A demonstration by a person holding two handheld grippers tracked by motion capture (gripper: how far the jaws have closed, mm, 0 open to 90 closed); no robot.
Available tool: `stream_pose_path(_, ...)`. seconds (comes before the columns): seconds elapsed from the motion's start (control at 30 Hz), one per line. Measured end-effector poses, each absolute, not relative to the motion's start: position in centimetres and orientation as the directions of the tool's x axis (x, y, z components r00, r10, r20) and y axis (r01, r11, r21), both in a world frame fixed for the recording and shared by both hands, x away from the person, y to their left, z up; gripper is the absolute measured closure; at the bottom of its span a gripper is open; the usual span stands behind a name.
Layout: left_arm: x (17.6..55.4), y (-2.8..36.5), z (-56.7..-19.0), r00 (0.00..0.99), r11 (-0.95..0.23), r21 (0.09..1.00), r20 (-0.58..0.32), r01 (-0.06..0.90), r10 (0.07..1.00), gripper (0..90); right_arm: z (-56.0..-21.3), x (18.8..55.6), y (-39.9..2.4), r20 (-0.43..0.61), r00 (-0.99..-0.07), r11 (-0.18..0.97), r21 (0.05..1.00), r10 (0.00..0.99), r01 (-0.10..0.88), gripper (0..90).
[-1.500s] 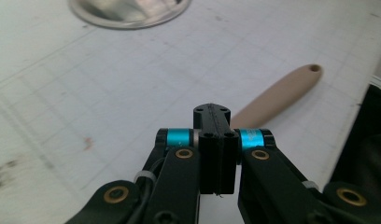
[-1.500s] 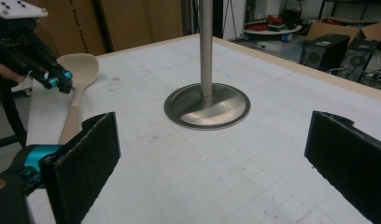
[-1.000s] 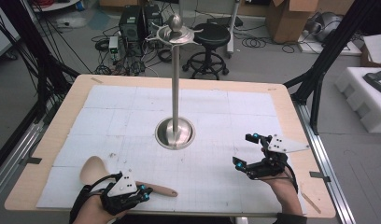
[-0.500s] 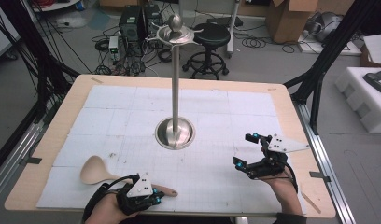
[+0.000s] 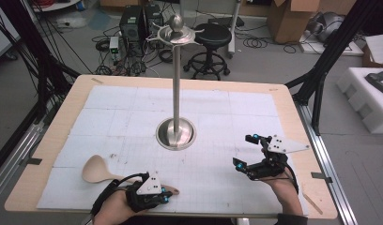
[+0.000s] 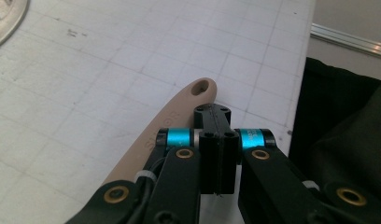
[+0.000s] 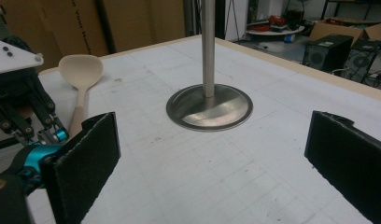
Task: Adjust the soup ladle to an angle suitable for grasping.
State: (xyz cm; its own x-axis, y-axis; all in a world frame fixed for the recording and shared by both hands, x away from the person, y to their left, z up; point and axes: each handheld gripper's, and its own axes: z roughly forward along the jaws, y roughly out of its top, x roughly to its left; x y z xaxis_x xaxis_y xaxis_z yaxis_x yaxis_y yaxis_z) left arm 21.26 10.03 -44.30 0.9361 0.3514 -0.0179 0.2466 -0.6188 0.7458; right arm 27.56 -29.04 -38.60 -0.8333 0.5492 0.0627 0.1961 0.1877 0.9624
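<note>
The left hand-held gripper (image 5: 167, 192) sits low with its jaws pressed together. The right hand-held gripper (image 5: 245, 153) has its jaws wide apart.

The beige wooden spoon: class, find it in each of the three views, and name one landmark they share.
High view: beige wooden spoon lies lower left, handle under the left gripper.
Left gripper view: its handle end with the hole lies centre, beside the shut jaws.
Right gripper view: upper left.
Shared landmark: the steel stand's round base.
</note>
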Motion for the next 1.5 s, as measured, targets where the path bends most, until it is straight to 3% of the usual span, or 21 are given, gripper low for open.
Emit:
stream_pose_path(0.57, 23.3, 9.2, -44.2, 0.913, -0.585, 0.751, -0.057, 0.305, 0.403, 89.9, -38.6, 27.6, -29.1, 0.064, -0.831, 0.187, 0.962, 0.553, 0.199, 2.3)
stream_pose_path(1.17, 25.1, 6.5, -44.3, 0.919, -0.592, 0.751, -0.049, 0.292, 0.391, 89.8, -38.7, 27.8, -29.1, 0.066, -0.834, 0.185, 0.963, 0.548, 0.197, 2.4)
stream_pose_path(1.27, 25.6, 6.6, -44.4, 0.919, -0.589, 0.758, -0.033, 0.279, 0.393, 89.8, -38.7, 27.8, -29.1, 0.070, -0.833, 0.181, 0.963, 0.548, 0.200, 2.3)
stream_pose_path(1.37, 25.6, 6.5, -44.6, 0.915, -0.607, 0.760, 0.041, 0.232, 0.401, 89.9, -38.7, 27.8, -29.1, 0.069, -0.834, 0.182, 0.963, 0.548, 0.200, 2.3)
stream_pose_path(1.5, 26.6, 7.1, -44.7, 0.889, -0.596, 0.759, 0.052, 0.261, 0.455, 89.9, -38.7, 27.8, -29.1, 0.069, -0.835, 0.183, 0.963, 0.546, 0.199, 2.3)
